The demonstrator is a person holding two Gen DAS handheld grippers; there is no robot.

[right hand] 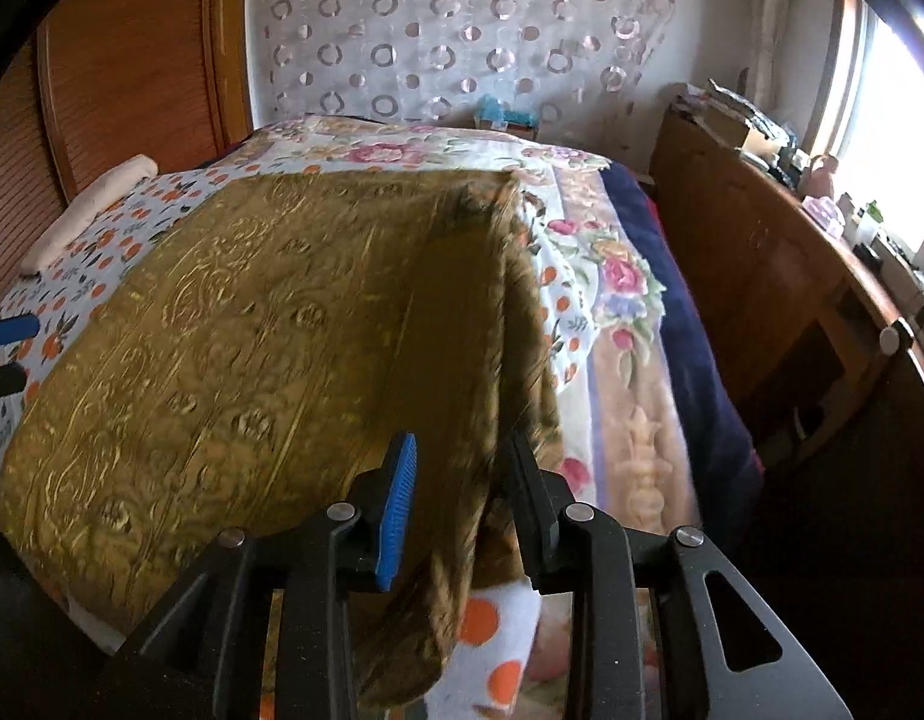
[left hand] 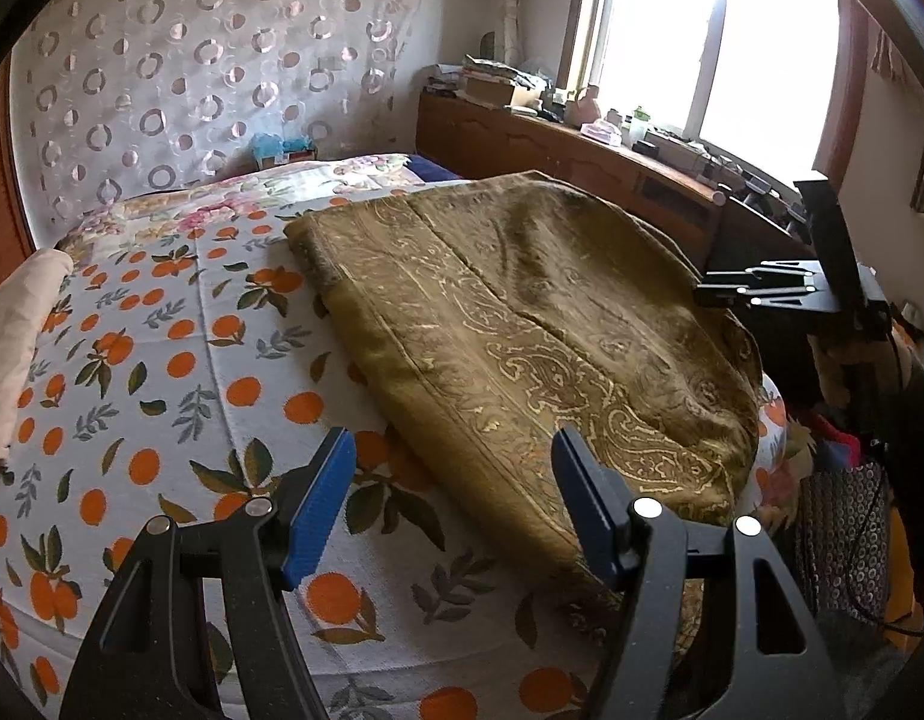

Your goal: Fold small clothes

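Cloth: an olive-gold patterned cloth (left hand: 522,324) lies folded over on the bed (left hand: 180,360), near its right edge.
Left gripper (left hand: 453,504): fingers (left hand: 318,510) spread wide, holding nothing, above the cloth's near hem.
Right gripper (right hand: 459,510): fingers (right hand: 396,516) narrowed around a raised fold of the cloth; the picture is blurred, so I cannot tell whether they pinch it.
Bed cover: white, printed with oranges and leaves.
Pillow (left hand: 12,348): at the bed's left edge.
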